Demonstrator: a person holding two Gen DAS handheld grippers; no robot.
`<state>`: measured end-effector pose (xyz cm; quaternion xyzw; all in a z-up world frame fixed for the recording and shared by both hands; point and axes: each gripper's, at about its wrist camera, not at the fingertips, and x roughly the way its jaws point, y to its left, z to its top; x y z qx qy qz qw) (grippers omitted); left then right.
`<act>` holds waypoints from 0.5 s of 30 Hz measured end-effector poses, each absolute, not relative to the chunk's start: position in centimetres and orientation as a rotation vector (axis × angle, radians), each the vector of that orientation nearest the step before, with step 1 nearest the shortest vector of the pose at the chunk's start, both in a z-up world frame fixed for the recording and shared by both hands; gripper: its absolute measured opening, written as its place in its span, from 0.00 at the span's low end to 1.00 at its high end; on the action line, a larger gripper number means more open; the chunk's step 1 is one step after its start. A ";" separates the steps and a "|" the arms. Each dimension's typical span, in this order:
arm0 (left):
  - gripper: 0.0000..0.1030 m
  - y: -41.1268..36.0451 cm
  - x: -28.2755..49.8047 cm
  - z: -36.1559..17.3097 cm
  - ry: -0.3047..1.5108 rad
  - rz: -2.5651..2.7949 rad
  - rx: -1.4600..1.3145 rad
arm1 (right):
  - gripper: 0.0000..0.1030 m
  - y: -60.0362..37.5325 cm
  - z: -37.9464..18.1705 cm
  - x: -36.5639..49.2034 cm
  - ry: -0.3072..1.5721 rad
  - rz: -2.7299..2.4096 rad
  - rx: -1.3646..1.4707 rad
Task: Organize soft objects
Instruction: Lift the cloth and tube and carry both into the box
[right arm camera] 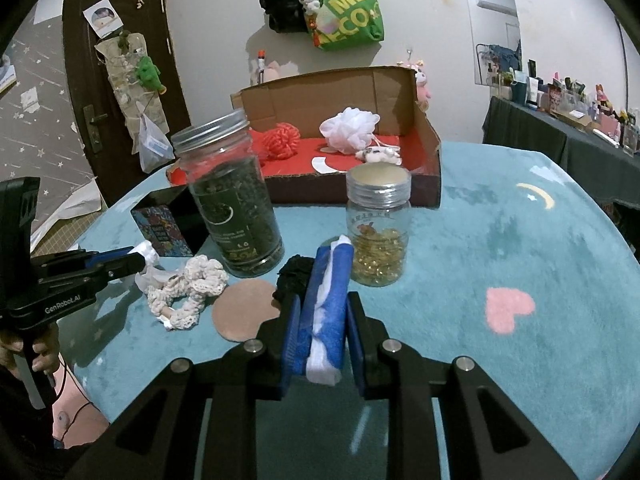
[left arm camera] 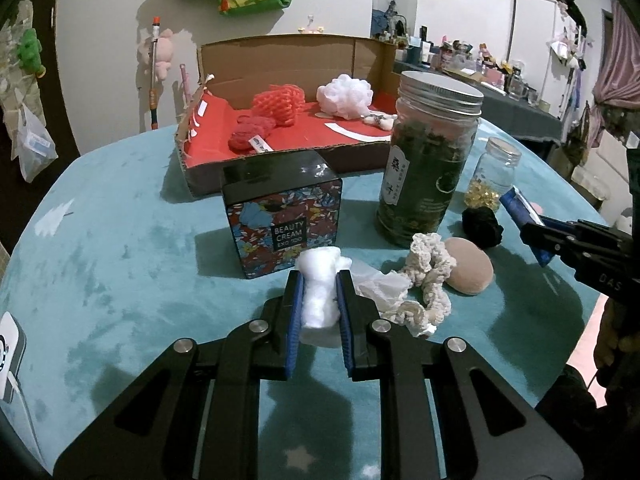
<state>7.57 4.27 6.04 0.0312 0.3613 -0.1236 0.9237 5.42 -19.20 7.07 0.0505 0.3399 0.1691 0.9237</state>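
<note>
My left gripper point(left arm camera: 319, 280) is shut on a white cotton wad point(left arm camera: 320, 292), held just above the teal table, in front of the cream box. My right gripper point(right arm camera: 323, 304) is shut on a blue-and-white folded cloth point(right arm camera: 326, 304). On the table lie a cream crochet scrunchie point(left arm camera: 430, 276), a round tan sponge point(left arm camera: 468, 266), a black fuzzy ball point(left arm camera: 482, 220) and a crumpled white tissue point(left arm camera: 376, 282). A cardboard box with red lining point(left arm camera: 288, 136) at the back holds a red mesh puff point(left arm camera: 280, 104), a red knit piece point(left arm camera: 250, 132) and a white bath puff point(left arm camera: 346, 96).
A tall jar of green leaves point(left arm camera: 430, 164), a small jar of gold capsules point(left arm camera: 494, 172) and a floral Beauty Cream box point(left arm camera: 284, 224) stand between me and the cardboard box. The round table's edge point(left arm camera: 24, 232) curves on the left. A cluttered side table point(right arm camera: 560, 128) stands at right.
</note>
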 end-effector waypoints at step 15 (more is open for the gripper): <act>0.15 6.6 7.6 6.1 0.756 -0.189 0.047 | 0.24 -21.9 6.7 5.4 0.719 0.301 0.129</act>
